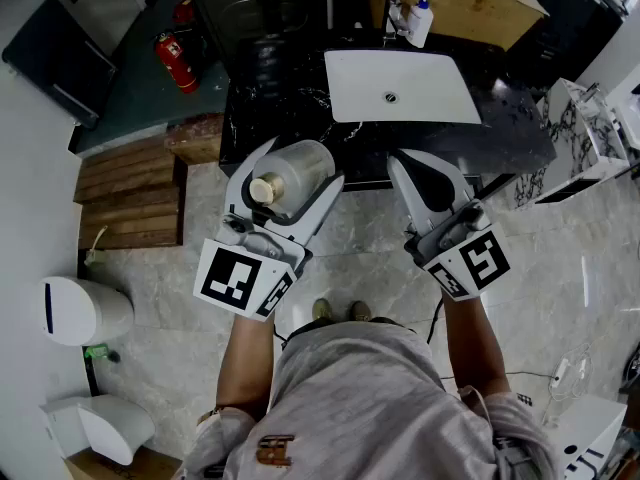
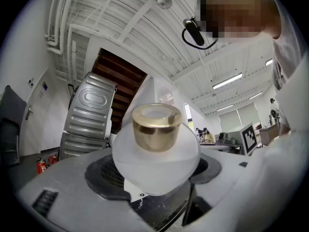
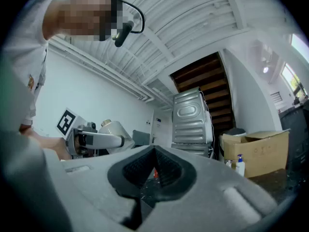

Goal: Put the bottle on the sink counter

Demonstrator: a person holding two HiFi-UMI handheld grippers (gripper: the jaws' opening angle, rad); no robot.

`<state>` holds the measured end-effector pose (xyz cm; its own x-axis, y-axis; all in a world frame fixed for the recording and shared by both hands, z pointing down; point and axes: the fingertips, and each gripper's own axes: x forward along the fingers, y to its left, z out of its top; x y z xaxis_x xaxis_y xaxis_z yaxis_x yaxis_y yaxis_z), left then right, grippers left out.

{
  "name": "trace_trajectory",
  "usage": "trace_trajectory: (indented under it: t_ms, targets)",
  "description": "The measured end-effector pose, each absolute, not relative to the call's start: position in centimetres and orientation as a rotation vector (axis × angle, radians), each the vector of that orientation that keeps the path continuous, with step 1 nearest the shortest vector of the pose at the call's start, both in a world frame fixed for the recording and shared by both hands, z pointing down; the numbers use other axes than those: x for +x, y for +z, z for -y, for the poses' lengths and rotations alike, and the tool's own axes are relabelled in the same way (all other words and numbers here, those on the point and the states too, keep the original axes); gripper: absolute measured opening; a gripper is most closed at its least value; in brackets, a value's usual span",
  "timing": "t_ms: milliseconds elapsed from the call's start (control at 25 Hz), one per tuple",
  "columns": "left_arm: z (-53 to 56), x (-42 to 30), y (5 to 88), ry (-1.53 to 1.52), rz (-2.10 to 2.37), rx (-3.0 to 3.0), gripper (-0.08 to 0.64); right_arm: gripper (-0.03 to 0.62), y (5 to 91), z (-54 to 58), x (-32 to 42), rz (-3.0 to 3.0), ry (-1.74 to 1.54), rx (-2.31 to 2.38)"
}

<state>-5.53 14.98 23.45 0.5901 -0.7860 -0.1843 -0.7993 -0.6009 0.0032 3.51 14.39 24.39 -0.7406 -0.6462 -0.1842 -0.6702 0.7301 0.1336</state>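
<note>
No legible words or numbers, black-and-white square code markers on the cubes of the left gripper (image 1: pixel 300 164) and right gripper (image 1: pixel 404 158), brown shirt print (image 1: pixel 275 451) too blurred to read

Head view is looking steeply down, from high above, onto the sink counter (image 1: pixel 270 108); both gripper views are riding close behind their jaws, facing upward, sharing the brown staircase (image 2: pixel 120 76) and ceiling (image 2: pixel 135 18).

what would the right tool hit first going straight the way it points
Probably the black counter, its front edge right ahead of the right tool, with the white basin just beyond. Height is unclear, so it might clear the edge.
</note>
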Motion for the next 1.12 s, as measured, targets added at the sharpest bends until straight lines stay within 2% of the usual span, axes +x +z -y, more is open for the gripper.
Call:
trace_trajectory:
  t_ms: [1120]
  targets:
    - [-10.5,-11.1,24.4,0.292,-1.267,-2.787,0.328,0.0,25.0,-11.3,-1.7,-2.791,0.308,-1.192]
